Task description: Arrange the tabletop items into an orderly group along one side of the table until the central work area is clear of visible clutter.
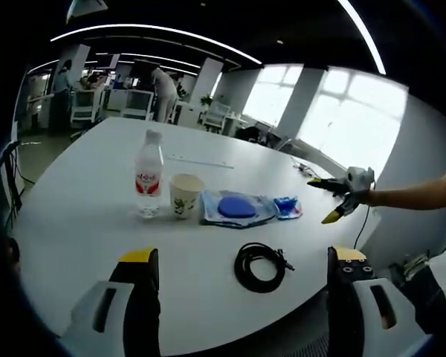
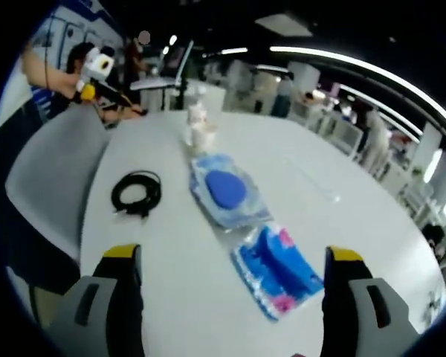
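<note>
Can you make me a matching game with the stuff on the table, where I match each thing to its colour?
Things:
1. water bottle
2. paper cup
3. coiled cable
4. small packet

Colours:
A. black
B. blue with pink
C. clear with a red label
D. off-white

Pairs: 1-C, 2-D, 3-A, 4-B

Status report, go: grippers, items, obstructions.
Left gripper open, empty. Right gripper open, empty, over small blue packet. Clear plastic water bottle, paper cup, blue-disc pouch lined up; coiled black cable loose.
</note>
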A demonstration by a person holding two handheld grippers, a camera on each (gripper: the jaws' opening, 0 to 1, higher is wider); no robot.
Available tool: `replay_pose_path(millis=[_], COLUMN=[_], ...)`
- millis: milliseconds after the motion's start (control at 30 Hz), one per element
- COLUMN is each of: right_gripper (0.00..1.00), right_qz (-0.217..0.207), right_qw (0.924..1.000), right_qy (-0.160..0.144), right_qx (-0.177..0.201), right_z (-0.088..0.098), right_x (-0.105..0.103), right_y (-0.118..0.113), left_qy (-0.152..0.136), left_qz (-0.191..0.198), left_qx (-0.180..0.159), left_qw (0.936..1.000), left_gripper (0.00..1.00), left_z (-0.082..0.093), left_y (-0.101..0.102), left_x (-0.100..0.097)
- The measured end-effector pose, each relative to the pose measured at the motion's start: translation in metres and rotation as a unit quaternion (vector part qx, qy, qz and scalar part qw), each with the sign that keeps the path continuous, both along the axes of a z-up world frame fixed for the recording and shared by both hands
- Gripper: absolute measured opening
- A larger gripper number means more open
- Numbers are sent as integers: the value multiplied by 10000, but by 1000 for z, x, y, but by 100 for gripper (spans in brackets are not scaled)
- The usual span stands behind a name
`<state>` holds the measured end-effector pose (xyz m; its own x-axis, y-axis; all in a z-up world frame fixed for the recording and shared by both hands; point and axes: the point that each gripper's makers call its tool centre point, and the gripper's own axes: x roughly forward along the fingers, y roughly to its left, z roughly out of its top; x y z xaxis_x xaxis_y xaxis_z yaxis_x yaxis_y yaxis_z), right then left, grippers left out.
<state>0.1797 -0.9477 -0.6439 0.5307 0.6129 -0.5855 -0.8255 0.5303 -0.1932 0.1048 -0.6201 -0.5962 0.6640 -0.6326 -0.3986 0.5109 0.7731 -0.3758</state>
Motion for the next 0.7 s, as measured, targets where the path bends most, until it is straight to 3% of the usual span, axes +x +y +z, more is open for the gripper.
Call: replay_pose_path(millis=[367,700], right_gripper=[99,99], right_qz=[-359,-410], right_qw=[9989,9982], right_qy=[2,181], right_qx=[298,389], right_z=[9,0], right_x=[-7,-15], right_y=[10,24], left_qy=[7,74], left_qz=[-80,-115], left_qx=[1,-60], left_qw=[10000,9999], left_gripper=[94,94], left_z=[-2,-9], left_y=[3,5], left_x=[5,9])
